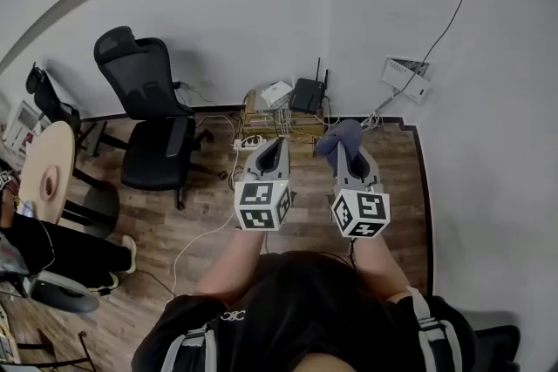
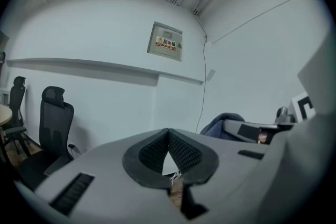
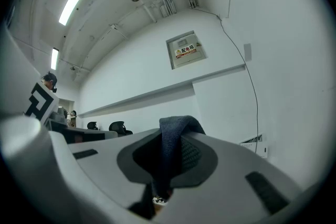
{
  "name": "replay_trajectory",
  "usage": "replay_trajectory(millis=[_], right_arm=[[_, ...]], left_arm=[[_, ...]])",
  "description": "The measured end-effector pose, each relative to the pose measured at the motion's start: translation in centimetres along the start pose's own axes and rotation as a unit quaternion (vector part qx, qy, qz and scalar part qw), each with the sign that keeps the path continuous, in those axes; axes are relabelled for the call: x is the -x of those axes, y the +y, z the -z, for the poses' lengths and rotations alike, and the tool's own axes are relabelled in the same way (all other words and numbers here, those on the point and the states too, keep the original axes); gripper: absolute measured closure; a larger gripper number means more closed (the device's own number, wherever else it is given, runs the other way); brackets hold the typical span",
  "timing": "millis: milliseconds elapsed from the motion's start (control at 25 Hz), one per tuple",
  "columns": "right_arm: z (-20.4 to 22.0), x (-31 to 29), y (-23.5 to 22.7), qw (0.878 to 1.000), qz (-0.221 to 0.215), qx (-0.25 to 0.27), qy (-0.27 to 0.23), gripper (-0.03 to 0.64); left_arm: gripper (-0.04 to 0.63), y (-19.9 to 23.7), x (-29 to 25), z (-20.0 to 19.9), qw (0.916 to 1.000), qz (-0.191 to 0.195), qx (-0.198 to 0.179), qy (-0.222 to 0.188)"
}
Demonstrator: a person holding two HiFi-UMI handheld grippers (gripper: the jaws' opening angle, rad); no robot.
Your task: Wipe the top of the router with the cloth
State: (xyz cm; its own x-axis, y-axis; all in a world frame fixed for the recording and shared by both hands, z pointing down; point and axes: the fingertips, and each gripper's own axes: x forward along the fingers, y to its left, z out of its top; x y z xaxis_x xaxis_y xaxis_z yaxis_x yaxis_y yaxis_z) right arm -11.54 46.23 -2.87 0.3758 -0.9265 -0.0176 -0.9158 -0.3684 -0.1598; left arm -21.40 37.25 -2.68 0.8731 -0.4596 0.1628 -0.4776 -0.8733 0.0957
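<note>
Left gripper (image 1: pixel 273 154) is hovering above the wooden floor (image 1: pixel 209 213), its jaws meeting at the tips with nothing between them. Beyond and between both tools, the black router (image 1: pixel 307 96) is sitting on a low wooden stand (image 1: pixel 261 122) in the wall corner, well apart from either tool. Right gripper (image 1: pixel 347 158) is pinching the blue-grey cloth (image 1: pixel 338 137), which is bulging out over its jaw tips.

A low wooden stand (image 1: pixel 260 119) is set in the far corner of the wooden floor (image 1: pixel 148 226); a black router (image 1: pixel 307 96) and a white box (image 1: pixel 276 91) are carried on its top. A power strip (image 1: pixel 251 142) is laid on the floor just before it, and an office chair (image 1: pixel 157 144) is stood further left.
</note>
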Motion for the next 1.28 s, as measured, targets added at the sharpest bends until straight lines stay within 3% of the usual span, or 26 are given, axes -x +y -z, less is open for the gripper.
replay_trajectory(millis=[280,720,1280], right_arm=[[-0.2,0.7,-1.9,1.0,-0.004,0.0,-0.004,0.594],[0.0,1.2,-2.8,1.0,-0.012,0.011,0.001,0.594],[-1.0,-6.0,-4.4,0.999,-0.02,0.027,-0.02,0.594]], left_arm=[[0.594,-2.0,-0.5,0.4,1.0,-0.005,-0.008,-0.001],[0.594,-2.7,-1.5,0.7,0.9999,-0.003,0.013,-0.003],[0.594,0.3,-8.3,-1.1,0.9996,0.013,0.006,-0.025]])
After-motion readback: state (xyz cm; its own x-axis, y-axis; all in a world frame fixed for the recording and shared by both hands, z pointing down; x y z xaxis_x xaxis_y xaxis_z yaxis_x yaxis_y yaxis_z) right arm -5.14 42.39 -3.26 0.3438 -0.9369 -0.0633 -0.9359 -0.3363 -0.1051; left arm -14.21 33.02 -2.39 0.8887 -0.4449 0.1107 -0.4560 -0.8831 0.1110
